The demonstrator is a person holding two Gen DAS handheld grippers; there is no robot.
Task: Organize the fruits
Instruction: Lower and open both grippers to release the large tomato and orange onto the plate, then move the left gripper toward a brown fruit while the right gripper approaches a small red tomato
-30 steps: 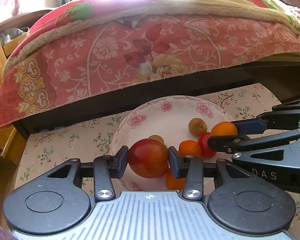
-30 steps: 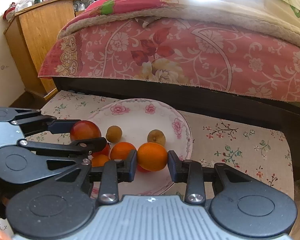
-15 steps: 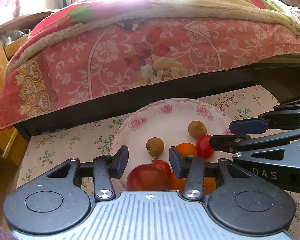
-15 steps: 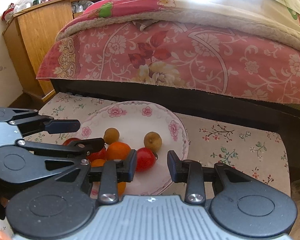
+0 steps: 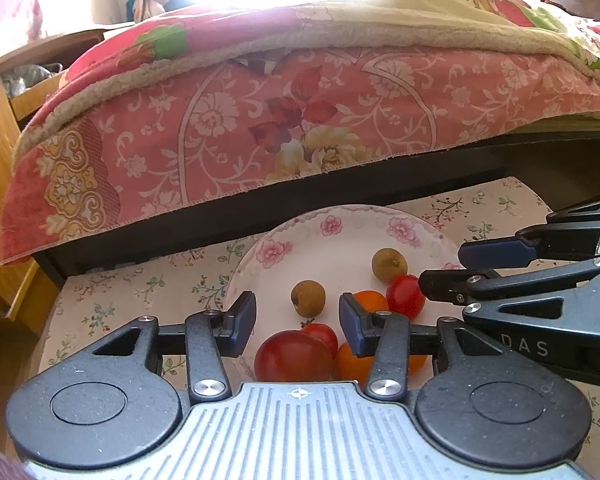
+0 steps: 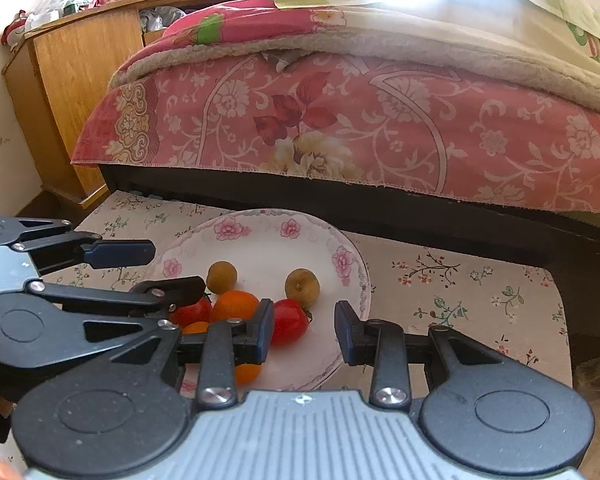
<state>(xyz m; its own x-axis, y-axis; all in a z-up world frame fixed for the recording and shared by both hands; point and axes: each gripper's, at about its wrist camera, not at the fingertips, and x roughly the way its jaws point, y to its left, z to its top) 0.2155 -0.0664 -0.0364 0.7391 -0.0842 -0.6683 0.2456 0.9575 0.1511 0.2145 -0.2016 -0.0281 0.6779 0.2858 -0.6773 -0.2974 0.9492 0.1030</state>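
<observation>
A white plate with pink flowers sits on a floral cloth and holds several fruits. In the left wrist view a large red fruit lies at the near rim, with a small tomato, oranges, another tomato and two brown longans. My left gripper is open and empty above the red fruit. My right gripper is open and empty over the plate's right part, beside a tomato. Each gripper shows in the other's view.
A bed with a pink floral quilt overhangs just behind the plate. A wooden cabinet stands at the left. The floral cloth runs out to the right of the plate.
Both grippers have opened and pulled back. The left let go of the large red fruit and the right let go of an orange; both fruits now lie on the plate.
</observation>
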